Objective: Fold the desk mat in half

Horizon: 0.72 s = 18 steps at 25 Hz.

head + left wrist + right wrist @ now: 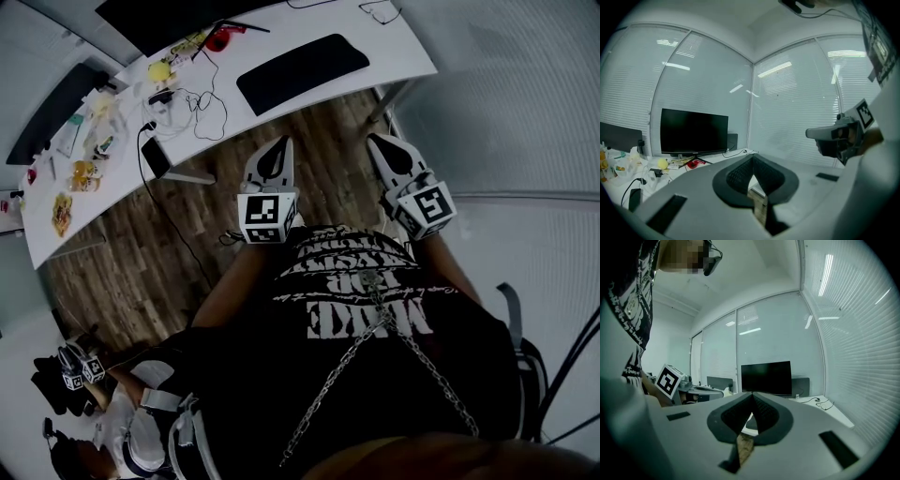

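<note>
The black desk mat point(301, 71) lies flat on the white desk point(394, 52), near its front edge. Both grippers are held close to the person's chest, over the wooden floor and short of the desk. My left gripper point(280, 142) points toward the mat with its jaws shut and nothing between them. My right gripper point(376, 141) stands beside it, also shut and empty. In the left gripper view the closed jaws point(752, 157) face a monitor point(693, 131), and the right gripper point(839, 138) shows at the right. The right gripper view shows its own closed jaws point(752, 394).
Left of the mat the desk holds cables point(192, 108), a phone point(155, 157), a yellow ball point(159, 70) and a red object point(217, 39). Glasses point(380, 11) lie at the back right. Another person with grippers point(80, 370) sits at lower left. Glass walls with blinds surround the room.
</note>
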Tool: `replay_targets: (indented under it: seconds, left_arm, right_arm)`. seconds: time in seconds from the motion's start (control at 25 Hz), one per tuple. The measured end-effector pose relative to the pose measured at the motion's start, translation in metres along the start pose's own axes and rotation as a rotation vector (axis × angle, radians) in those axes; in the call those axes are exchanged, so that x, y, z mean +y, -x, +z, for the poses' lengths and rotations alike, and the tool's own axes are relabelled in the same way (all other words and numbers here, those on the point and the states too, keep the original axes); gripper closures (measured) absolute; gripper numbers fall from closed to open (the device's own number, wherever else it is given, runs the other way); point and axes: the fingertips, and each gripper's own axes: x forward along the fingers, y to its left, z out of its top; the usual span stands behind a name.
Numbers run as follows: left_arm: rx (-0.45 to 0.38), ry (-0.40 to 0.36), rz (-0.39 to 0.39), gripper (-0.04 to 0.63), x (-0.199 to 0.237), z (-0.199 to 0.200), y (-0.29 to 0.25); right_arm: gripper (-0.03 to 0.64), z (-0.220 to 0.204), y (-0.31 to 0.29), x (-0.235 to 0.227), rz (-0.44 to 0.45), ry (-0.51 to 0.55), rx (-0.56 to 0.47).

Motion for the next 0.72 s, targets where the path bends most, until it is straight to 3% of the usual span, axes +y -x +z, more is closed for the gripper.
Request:
replay_targets:
  seconds: [0.56, 0.72]
  left_arm:
    - [-0.055, 0.033, -0.059, 0.588, 0.078, 0.015, -0.023]
    - [-0.05, 0.085, -0.05, 0.586, 0.098, 0.014, -0.025]
  right_arm:
    - [0.618, 0.015, -0.074, 0.02, -0.062, 0.072, -0.002]
    - [0.618, 0.012, -0.089, 0.028, -0.055, 0.077, 0.02]
